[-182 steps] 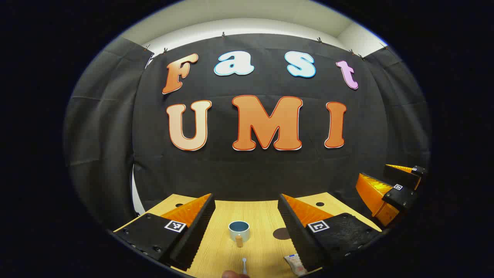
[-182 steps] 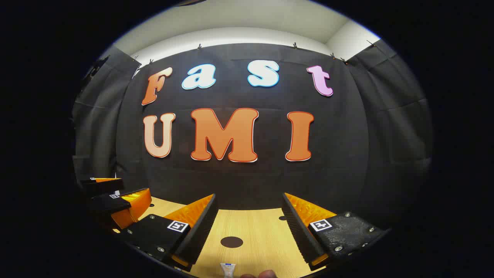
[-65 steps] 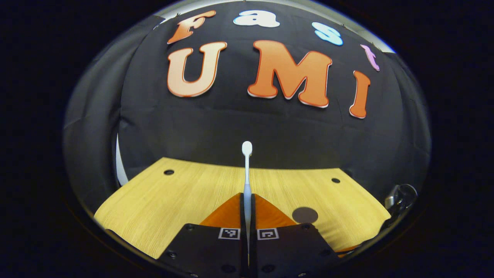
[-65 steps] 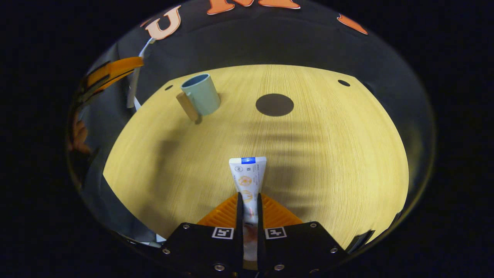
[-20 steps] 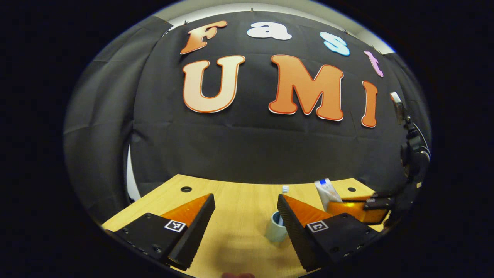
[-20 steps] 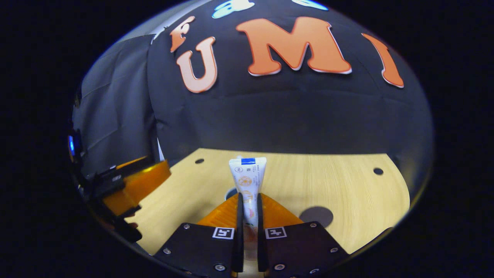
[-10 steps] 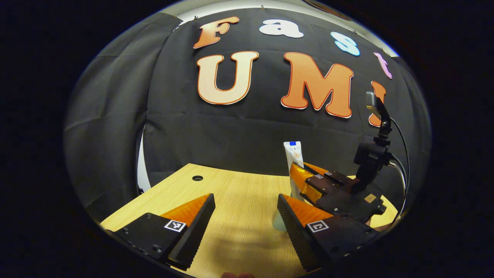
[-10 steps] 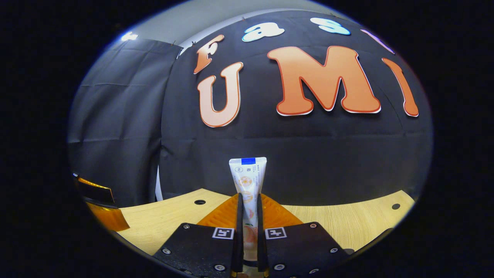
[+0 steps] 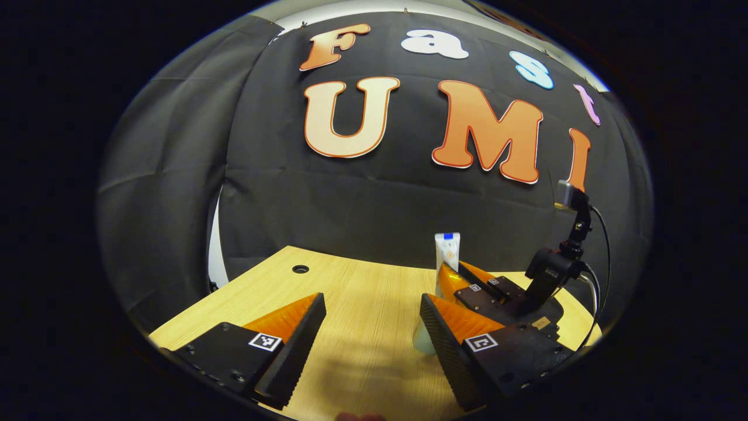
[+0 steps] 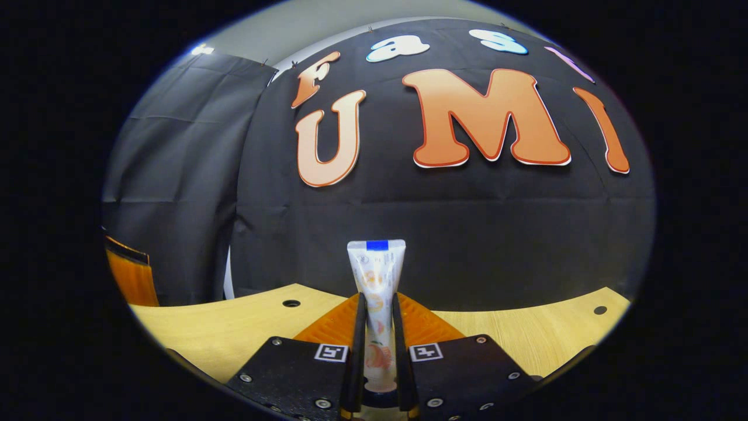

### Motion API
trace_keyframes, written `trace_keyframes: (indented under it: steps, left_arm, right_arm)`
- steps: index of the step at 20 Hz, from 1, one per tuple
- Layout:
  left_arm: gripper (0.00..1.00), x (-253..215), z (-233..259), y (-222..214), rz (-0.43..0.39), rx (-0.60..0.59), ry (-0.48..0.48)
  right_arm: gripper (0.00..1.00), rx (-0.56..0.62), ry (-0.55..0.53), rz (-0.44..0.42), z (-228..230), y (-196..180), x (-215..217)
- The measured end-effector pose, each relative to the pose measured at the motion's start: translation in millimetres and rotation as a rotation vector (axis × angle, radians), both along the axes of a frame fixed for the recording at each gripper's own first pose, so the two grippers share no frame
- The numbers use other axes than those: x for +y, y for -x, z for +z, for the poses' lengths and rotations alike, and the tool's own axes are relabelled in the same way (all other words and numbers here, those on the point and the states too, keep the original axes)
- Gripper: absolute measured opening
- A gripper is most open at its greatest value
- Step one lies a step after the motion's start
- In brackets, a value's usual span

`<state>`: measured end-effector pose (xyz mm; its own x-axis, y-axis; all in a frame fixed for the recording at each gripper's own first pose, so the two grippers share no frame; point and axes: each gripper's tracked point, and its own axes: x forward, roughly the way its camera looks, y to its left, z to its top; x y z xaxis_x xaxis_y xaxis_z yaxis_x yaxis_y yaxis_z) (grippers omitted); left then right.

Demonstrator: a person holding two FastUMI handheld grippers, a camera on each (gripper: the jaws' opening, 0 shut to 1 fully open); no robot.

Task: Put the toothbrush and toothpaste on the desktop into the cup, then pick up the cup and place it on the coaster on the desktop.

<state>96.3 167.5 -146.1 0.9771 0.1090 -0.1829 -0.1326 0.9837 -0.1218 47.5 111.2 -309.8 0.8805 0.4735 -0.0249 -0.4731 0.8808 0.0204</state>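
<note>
Right gripper (image 10: 377,356) has dropped lower than half a second ago, jaws clenched on the toothpaste (image 10: 377,275), upright between them over the cup (image 9: 423,342). Left gripper (image 9: 371,333) jaws are released and empty, so I'd guess toothpaste goes in next.

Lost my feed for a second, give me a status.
Left gripper open, empty. Right gripper shut on toothpaste, tube upright over the cup. Nothing seen in the way.
</note>
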Motion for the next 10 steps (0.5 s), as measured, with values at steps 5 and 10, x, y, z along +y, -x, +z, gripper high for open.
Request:
trace_keyframes:
  steps: [5,10]
  left_arm:
    - [0.97,-4,6,1,0.000,-0.011,0.008]
    - [0.97,-22,11,-1,-0.033,-0.011,-0.005]
  right_arm:
    - [0.55,-0.007,-0.003,-0.012,13,10,-9]
    - [0.76,0.030,0.033,-0.067,44,34,-55]
